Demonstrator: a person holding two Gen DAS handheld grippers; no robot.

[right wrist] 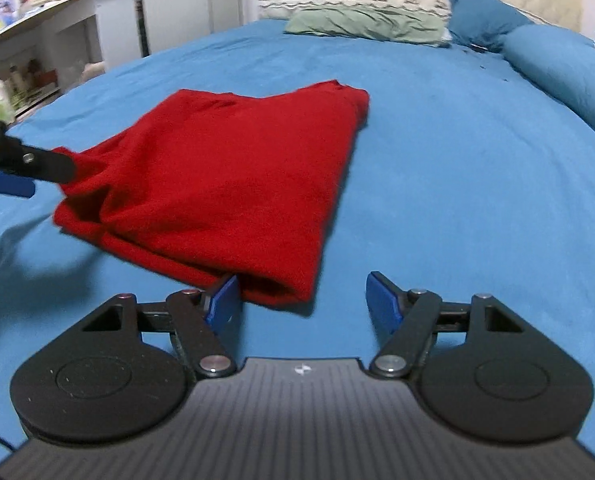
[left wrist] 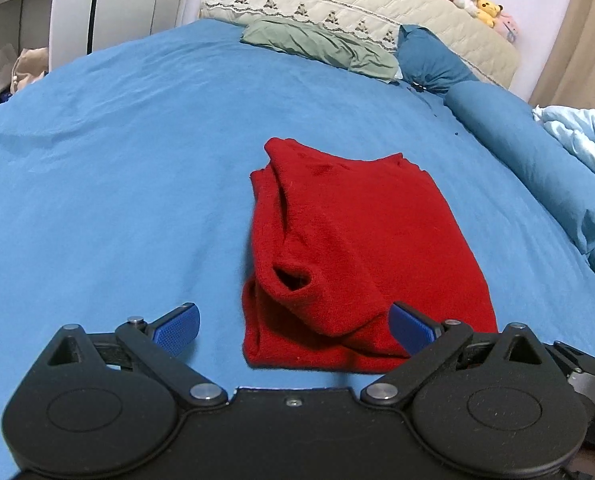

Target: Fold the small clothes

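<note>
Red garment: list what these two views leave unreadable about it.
- Red garment, left wrist view: near right corner hidden behind the left tool's pad.
- Right wrist view: its left end blurred, partly behind that tool's finger; underside layers hidden.
- Shelf items: blurred, too small.

The left tongs [left wrist: 293, 326] are matte black: two rounded, teardrop-shaped housings, each with a raised disc and a triangular cut-out, joined by flat link arms on silver pivot pins. Their fingers [left wrist: 177, 328] carry blue pads with a fine dotted texture, and a small screw sits at the centre of the body. The right tongs [right wrist: 303, 300] have the same build, with blue pads [right wrist: 383, 304], a grey ribbed body and a small white mark.
</note>
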